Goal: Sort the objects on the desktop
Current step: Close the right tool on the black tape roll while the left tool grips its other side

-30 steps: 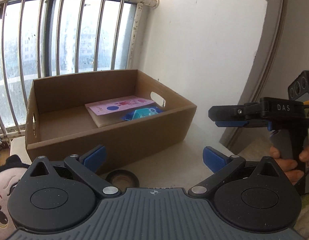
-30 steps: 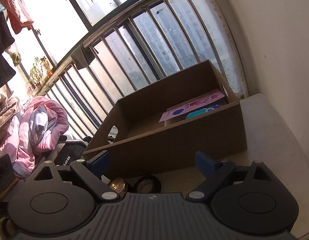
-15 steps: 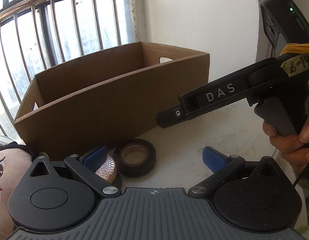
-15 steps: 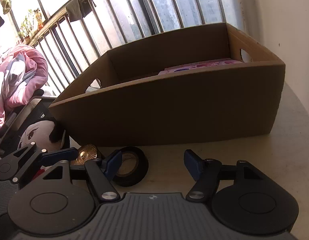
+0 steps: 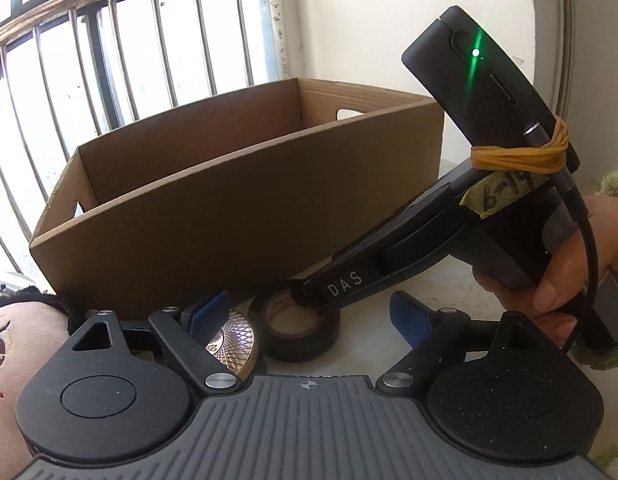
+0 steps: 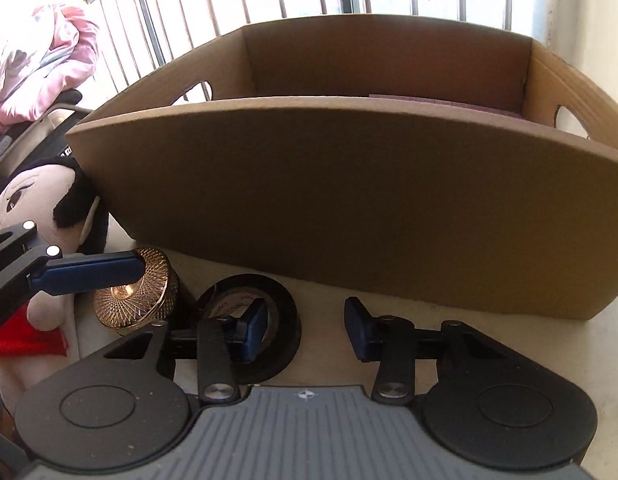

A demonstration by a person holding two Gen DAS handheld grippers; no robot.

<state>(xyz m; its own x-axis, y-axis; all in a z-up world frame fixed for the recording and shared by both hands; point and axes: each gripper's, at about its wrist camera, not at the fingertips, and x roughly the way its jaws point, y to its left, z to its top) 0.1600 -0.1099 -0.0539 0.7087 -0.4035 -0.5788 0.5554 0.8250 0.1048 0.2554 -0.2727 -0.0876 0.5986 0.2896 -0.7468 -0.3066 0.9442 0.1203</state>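
My right gripper is closing astride the black tape roll's wall at six o'clock of the cardboard box; my closing left gripper, empty beside the gold tin, could collide

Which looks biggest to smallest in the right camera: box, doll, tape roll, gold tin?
1. box
2. doll
3. tape roll and gold tin: look alike, so no ranking.

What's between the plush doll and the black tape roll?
A gold patterned round tin lies between the plush doll and the black tape roll, clearest in the right wrist view.
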